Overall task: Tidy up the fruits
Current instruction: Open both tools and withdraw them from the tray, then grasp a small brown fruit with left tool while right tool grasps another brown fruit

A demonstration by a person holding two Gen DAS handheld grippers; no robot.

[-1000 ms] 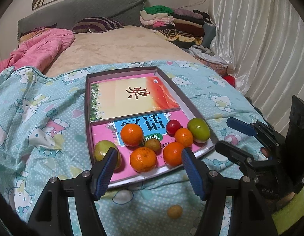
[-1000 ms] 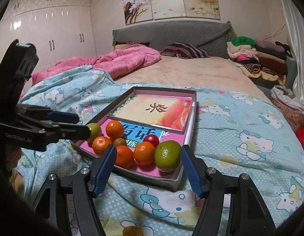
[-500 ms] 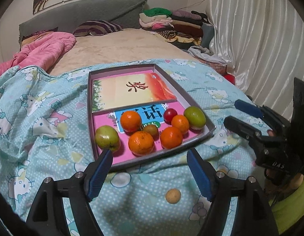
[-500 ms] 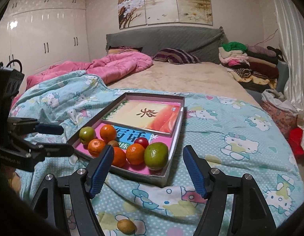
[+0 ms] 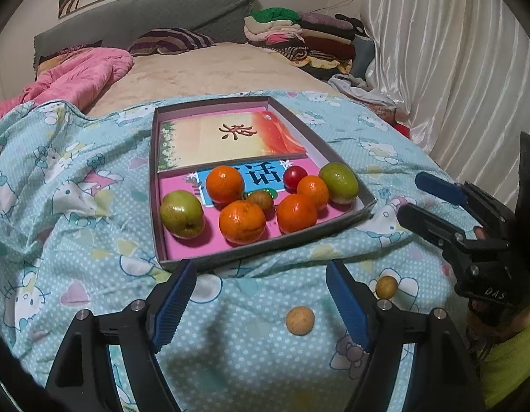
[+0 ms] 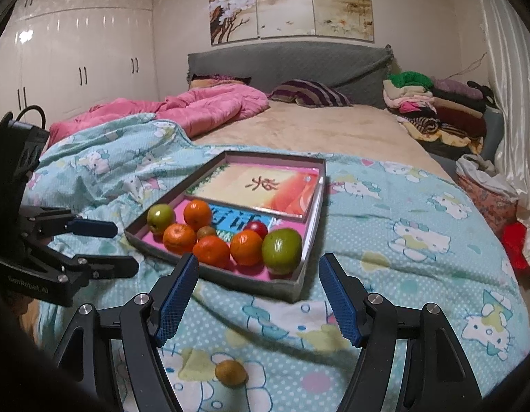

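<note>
A shallow grey box (image 5: 347, 221) (image 6: 292, 290) lies on the blue bedspread with books and fruit in it: several oranges (image 5: 242, 221) (image 6: 211, 250), two green fruits (image 5: 181, 213) (image 6: 282, 250), a red one (image 5: 295, 178) and a small brown one (image 5: 261, 199). Two small tan fruits (image 5: 299, 320) (image 5: 386, 286) lie loose on the spread in front of the box; one shows in the right wrist view (image 6: 230, 372). My left gripper (image 5: 261, 304) is open and empty, just short of the box. My right gripper (image 6: 256, 297) is open and empty above the loose fruit.
The bed runs back to a pink duvet (image 6: 203, 110), a striped pillow (image 6: 309, 92) and a grey headboard. Folded clothes (image 5: 299, 34) are stacked at the far right. White curtains (image 5: 453, 51) hang along the right side. Wardrobes (image 6: 76, 55) stand at the left.
Both grippers have pulled back from the box and stayed open. The box now sits farther away and the loose fruits on the spread have come into view.
</note>
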